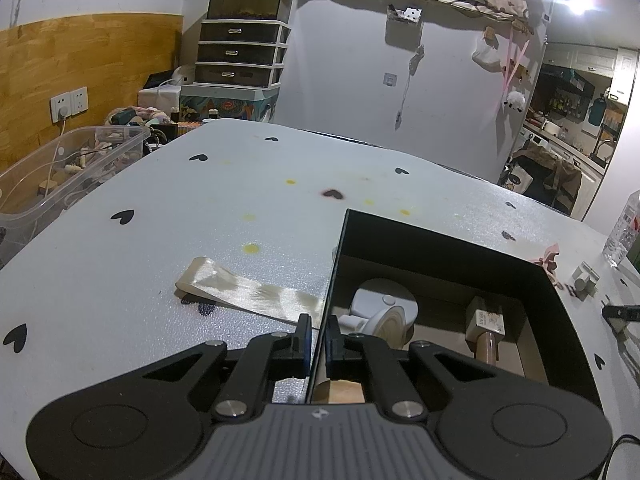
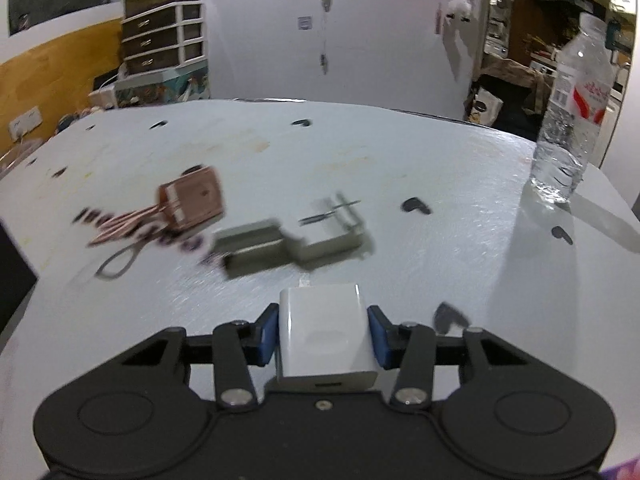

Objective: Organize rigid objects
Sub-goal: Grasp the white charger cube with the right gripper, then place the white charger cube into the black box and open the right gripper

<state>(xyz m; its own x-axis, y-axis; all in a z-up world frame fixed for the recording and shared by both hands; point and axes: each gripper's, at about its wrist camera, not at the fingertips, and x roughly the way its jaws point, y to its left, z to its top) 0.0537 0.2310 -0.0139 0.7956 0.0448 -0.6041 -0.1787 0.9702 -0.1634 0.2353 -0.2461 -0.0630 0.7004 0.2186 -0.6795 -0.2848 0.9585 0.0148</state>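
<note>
Left wrist view, from left to right: a clear plastic bin (image 1: 76, 160) sits at the table's far left edge, holding a jumble of small items and cords too tangled to name. On the white heart-dotted table (image 1: 168, 208) lies a flat glossy beige strip (image 1: 244, 290), running up to the black box (image 1: 452, 248). The left gripper (image 1: 316, 340) is clamped on the thin left wall of that box, one blue pad on each side of it. Inside the box lie a white rounded device beside a pale roll (image 1: 380, 314), and to their right a small tan bottle with a label (image 1: 486, 330). Right of the box, small metallic and pink pieces rest on the table, too small to identify.

Right wrist view, from left to right: a blurred copper-coloured tag with cords (image 2: 192, 200) and a grey metal block (image 2: 288, 240) lie on the table. A white charger cube (image 2: 326, 336) sits between the blue pads of the right gripper (image 2: 325, 338), which appear to touch its sides just above the tabletop. At far right stands a clear water bottle (image 2: 572, 112), upright.
</note>
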